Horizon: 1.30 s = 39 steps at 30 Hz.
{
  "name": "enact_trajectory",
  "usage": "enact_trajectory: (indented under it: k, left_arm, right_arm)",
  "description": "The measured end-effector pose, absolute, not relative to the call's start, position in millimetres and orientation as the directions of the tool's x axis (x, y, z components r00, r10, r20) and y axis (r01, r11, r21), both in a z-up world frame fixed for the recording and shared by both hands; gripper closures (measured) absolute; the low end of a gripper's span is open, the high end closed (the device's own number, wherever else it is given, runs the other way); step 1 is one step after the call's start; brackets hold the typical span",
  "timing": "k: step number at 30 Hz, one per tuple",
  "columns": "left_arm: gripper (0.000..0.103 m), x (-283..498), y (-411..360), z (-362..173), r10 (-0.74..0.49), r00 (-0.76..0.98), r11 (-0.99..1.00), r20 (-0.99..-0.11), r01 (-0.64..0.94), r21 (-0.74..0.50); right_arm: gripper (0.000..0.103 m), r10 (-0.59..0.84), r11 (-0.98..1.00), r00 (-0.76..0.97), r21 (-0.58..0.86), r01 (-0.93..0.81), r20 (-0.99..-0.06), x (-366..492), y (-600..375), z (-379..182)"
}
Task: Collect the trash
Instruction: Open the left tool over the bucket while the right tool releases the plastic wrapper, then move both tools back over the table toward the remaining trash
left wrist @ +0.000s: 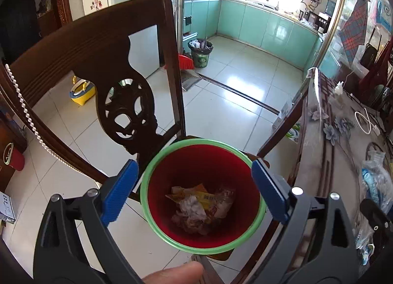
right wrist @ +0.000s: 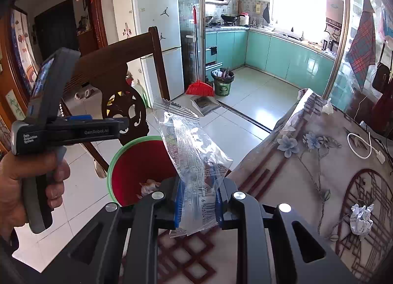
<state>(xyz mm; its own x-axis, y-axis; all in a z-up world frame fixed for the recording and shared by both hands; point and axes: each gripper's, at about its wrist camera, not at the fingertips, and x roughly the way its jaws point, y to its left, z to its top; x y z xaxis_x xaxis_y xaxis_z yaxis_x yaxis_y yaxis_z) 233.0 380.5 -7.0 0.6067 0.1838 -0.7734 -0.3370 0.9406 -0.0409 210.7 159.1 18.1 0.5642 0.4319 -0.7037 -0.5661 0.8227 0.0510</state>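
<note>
The right gripper [right wrist: 199,201] is closed down on a clear plastic wrapper [right wrist: 194,158], pinched at its lower, barcoded end, with the rest standing up loose and crinkled above the fingers. The left gripper [left wrist: 194,191] is spread wide on either side of the red bin [left wrist: 157,200], its blue pads beside the green rim; whether they press the rim I cannot tell. From the right wrist view, the wrapper sits just beside the bin, over its table-side rim, not yet squarely above the opening. Crumpled wrappers [left wrist: 201,206] already lie at the bin's bottom. A paper ball [right wrist: 361,219] waits on the table [right wrist: 307,185], well apart from the bin

Likely risks: the film is light and springy, so if let go here it may catch the rim, cling to a pad, or flutter to the floor [left wrist: 221,107] beside the bin. If the left hold is loose, a nudge could tip the bin against the chair [left wrist: 98,45] behind it
</note>
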Motion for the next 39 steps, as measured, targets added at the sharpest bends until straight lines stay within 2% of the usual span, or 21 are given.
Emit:
enact_trajectory:
  k: [2, 14, 23, 26, 28, 33, 36, 39]
  left_arm:
    - [0.005, 229, 385, 2, 0.23, 0.619, 0.93, -0.751, -0.367, -0.018]
    - [0.005, 193, 428, 54, 0.448, 0.651, 0.821, -0.613, -0.571, -0.007]
    - [0.005, 171, 458, 67, 0.477, 0.644, 0.756, -0.598, -0.648, -0.096]
    - [0.005, 169, 460, 66, 0.483, 0.641, 0.748, -0.596, -0.657, -0.1]
    - [0.005, 170, 462, 65, 0.487, 0.634, 0.741, -0.6, -0.664, -0.1]
    - [0.005, 176, 457, 62, 0.481, 0.637, 0.752, -0.602, -0.653, -0.091]
    - [0.005, 176, 454, 64, 0.482, 0.643, 0.759, -0.595, -0.646, -0.083]
    - [0.005, 175, 453, 66, 0.478, 0.648, 0.761, -0.593, -0.643, -0.089]
  right_arm:
    - [0.083, 0.438, 0.817, 0.556, 0.056, -0.574, -0.706, 212, 166, 15]
    - [0.083, 0.484, 0.756, 0.491, 0.062, -0.652, -0.724, 230, 244, -3]
    - [0.077, 0.482, 0.724, 0.427, 0.074, -0.685, -0.765, 243, 298, -40]
    - [0.067, 0.473, 0.719, 0.424, 0.06, -0.692, -0.772, 243, 307, -49]
    - [0.038, 0.47, 0.725, 0.44, 0.05, -0.687, -0.765, 243, 307, -51]
    - [0.03, 0.468, 0.725, 0.461, 0.03, -0.688, -0.754, 242, 305, -46]
    - [0.017, 0.475, 0.733, 0.484, 0.027, -0.68, -0.735, 237, 295, -35]
    - [0.013, 0.475, 0.737, 0.508, 0.01, -0.676, -0.719, 229, 283, -22]
